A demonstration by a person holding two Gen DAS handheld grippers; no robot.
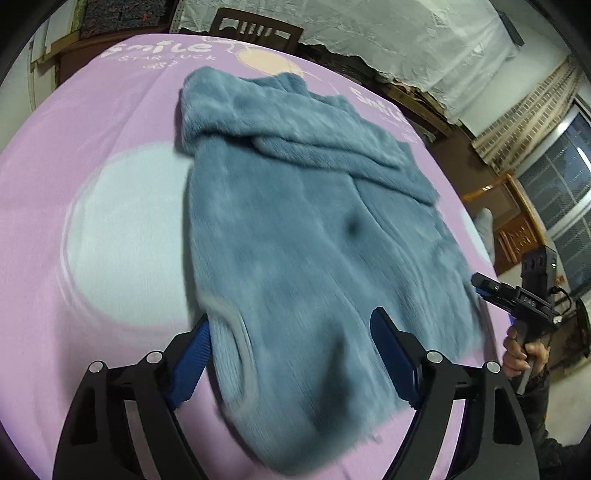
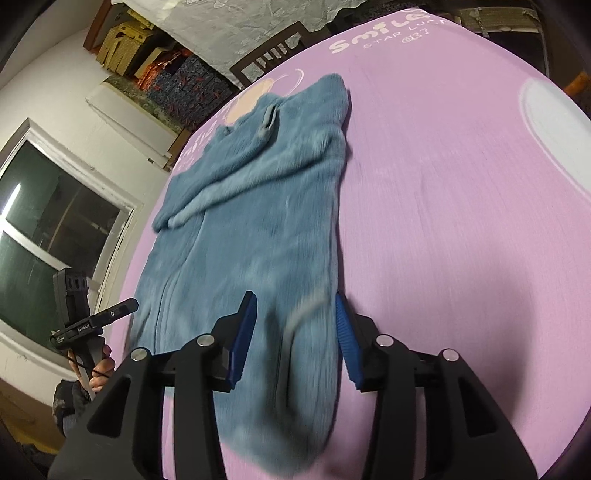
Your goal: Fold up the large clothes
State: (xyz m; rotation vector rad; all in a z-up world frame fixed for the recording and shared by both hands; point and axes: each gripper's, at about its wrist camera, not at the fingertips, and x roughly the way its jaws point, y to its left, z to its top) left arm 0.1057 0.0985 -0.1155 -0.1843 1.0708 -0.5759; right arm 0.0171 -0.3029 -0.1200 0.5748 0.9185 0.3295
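A blue fuzzy garment [image 1: 288,229] lies flat on the pink sheet [image 1: 92,258], its sleeves folded across the upper body. My left gripper [image 1: 290,332] is open and empty, its blue pads either side of the garment's near hem. In the right wrist view the same garment [image 2: 251,221] lies lengthwise, and my right gripper [image 2: 295,314] is open and empty above the near hem. The right gripper also shows at the right edge of the left wrist view [image 1: 480,284], and the left gripper shows at the left edge of the right wrist view [image 2: 125,308], both beside the garment's long edges.
The pink sheet [image 2: 461,240] has white lettering and a pale round patch [image 1: 122,229]. A dark wooden chair [image 1: 255,29] stands at the far edge. Stacked boxes [image 2: 159,70] and windows [image 2: 48,221] line the walls beyond.
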